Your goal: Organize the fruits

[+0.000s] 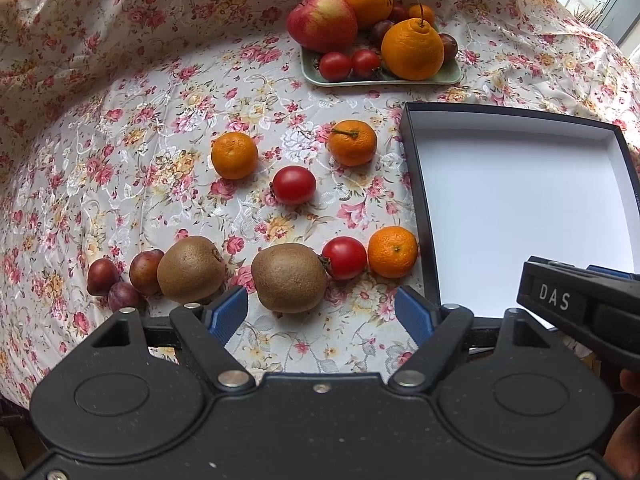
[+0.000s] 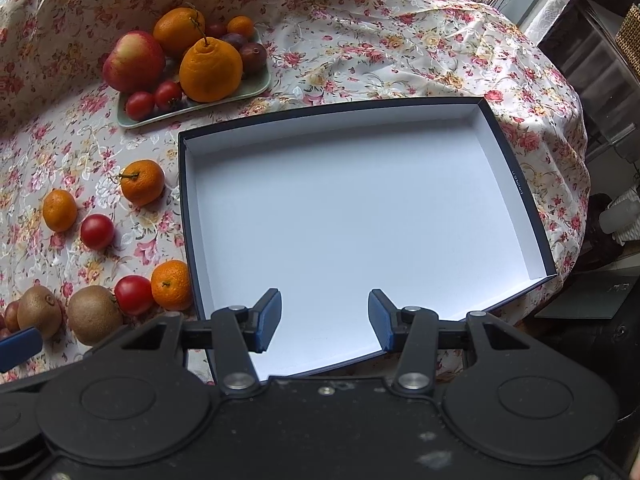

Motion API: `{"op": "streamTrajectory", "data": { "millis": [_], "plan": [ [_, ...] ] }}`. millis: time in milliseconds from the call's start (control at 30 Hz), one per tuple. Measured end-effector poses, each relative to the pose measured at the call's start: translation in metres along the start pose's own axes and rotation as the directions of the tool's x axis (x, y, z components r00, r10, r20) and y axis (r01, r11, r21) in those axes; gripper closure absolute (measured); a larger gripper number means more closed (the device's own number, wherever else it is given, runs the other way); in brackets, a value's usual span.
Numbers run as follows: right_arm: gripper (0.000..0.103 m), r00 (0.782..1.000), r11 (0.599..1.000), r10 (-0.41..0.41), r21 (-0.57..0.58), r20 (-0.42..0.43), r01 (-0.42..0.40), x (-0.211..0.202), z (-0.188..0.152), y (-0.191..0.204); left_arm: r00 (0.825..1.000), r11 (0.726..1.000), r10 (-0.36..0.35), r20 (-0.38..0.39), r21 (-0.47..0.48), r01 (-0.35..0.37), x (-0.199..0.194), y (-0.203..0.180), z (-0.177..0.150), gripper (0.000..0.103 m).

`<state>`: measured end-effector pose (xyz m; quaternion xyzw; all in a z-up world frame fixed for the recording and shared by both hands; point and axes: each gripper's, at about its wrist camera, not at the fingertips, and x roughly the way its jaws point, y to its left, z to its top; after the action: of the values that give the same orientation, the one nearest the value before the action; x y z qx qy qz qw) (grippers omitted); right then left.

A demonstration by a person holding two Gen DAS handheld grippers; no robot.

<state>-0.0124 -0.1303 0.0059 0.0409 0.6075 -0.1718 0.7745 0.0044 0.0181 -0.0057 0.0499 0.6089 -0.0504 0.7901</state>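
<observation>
Left claw (image 1: 322, 314) low in frame, jaws wide, holding nothing; kiwi (image 1: 289, 277) just ahead between blue pads, second kiwi (image 1: 191, 268) to its left. Right claw (image 2: 324, 318) spread, empty, over near edge of white-lined box (image 2: 516, 184). Mid-frame on floral table (image 1: 120, 160): tomatoes, mandarins, plums loose. Upper frame: green tray (image 1: 384, 80) heaped with apple (image 1: 322, 20), oranges.
</observation>
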Motion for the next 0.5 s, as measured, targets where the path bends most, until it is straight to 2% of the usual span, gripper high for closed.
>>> {"op": "streamTrajectory", "data": {
  "millis": [267, 400, 500],
  "plan": [
    [0.054, 0.999, 0.998, 0.025, -0.053, 0.023, -0.024, -0.010, 0.004, 0.023, 0.999, 0.996, 0.030, 0.040, -0.087, -0.027, -0.006, 0.039, 0.008, 0.022],
    [0.054, 0.994, 0.993, 0.110, -0.049, 0.018, -0.109, -0.014, 0.005, 0.034, 0.998, 0.988, 0.038, 0.058, -0.150, -0.029, -0.010, 0.070, 0.013, 0.023],
    [0.054, 0.992, 0.991, 0.128, -0.045, -0.014, -0.129, -0.014, 0.009, 0.047, 0.992, 0.976, 0.085, 0.091, -0.206, -0.065, -0.015, 0.096, 0.016, 0.023]
  ]
}}
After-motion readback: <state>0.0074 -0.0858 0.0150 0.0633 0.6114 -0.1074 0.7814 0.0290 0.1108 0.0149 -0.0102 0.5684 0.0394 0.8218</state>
